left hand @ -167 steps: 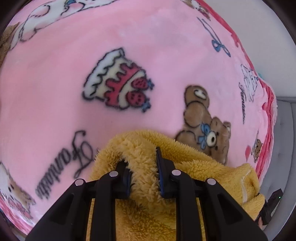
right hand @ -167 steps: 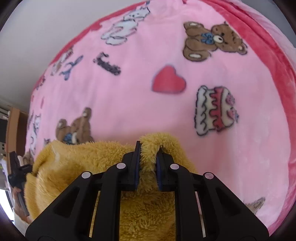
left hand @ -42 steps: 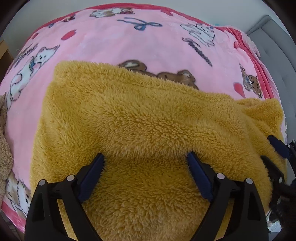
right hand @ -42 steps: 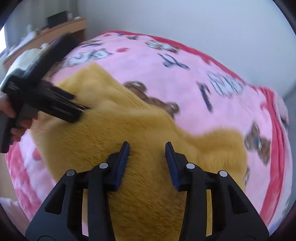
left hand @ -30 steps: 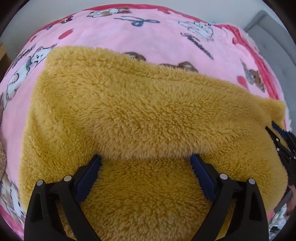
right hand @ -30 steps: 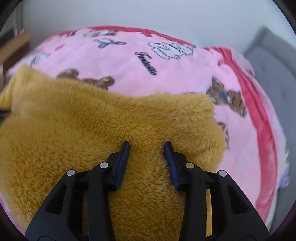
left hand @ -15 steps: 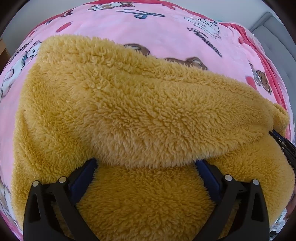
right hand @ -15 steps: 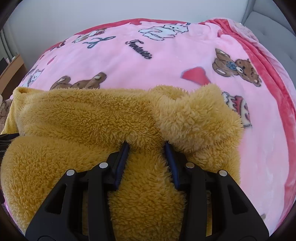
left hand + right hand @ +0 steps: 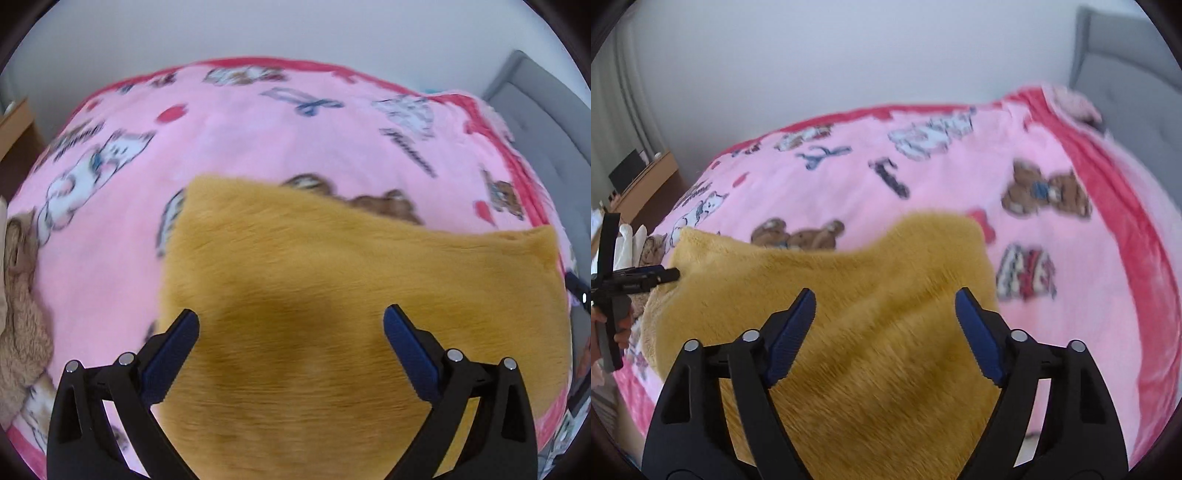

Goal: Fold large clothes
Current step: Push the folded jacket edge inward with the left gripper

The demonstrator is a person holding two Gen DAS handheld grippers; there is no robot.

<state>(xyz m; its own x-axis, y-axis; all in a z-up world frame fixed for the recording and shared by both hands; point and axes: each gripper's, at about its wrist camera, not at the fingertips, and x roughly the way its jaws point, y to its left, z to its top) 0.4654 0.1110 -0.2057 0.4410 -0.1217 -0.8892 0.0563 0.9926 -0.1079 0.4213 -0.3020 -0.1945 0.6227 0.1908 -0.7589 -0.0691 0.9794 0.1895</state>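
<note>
A mustard-yellow fleece garment (image 9: 351,280) lies folded flat on the pink cartoon-print blanket (image 9: 258,140); it also shows in the right wrist view (image 9: 849,295). My left gripper (image 9: 291,325) is open wide and empty, raised above the garment's near part. My right gripper (image 9: 885,304) is open wide and empty, above the garment's right half. The left gripper also shows at the left edge of the right wrist view (image 9: 646,278), near the garment's left corner. Both views are motion-blurred.
A beige fluffy garment (image 9: 18,295) lies at the bed's left edge. A grey padded headboard (image 9: 1126,74) stands at the right, a white wall behind. A wooden desk (image 9: 646,177) stands at the far left. The blanket (image 9: 1071,258) is bare right of the garment.
Both grippers have let go of the yellow garment, opened wider and pulled back and up. The bunched fold has dropped flat on the blanket.
</note>
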